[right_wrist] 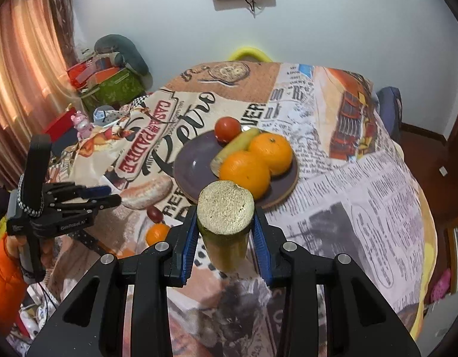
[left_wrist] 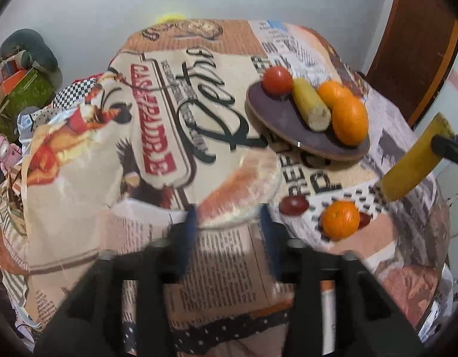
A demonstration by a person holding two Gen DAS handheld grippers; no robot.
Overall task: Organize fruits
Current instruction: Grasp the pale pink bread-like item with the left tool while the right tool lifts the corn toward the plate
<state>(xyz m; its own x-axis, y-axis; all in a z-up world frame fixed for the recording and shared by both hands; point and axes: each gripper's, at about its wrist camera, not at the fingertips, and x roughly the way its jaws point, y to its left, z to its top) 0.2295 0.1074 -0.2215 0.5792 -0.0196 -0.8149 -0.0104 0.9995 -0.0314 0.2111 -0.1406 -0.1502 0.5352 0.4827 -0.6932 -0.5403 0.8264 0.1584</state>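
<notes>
- Your right gripper (right_wrist: pixel 226 226), lower centre of its view: blue pads pinch a yellow-green corn cob piece (right_wrist: pixel 226 208), cut end facing the camera.
- Your left gripper (left_wrist: pixel 229 223), bottom centre of its view: jaws spread, nothing between.
- Purple round plate (right_wrist: pixel 193 163), mid-frame: red tomato (right_wrist: pixel 227 128), second cob, two oranges (right_wrist: pixel 245 172).
- Loose small orange (left_wrist: pixel 340 219), lower right, on the printed tablecloth (left_wrist: pixel 223 270).
</notes>
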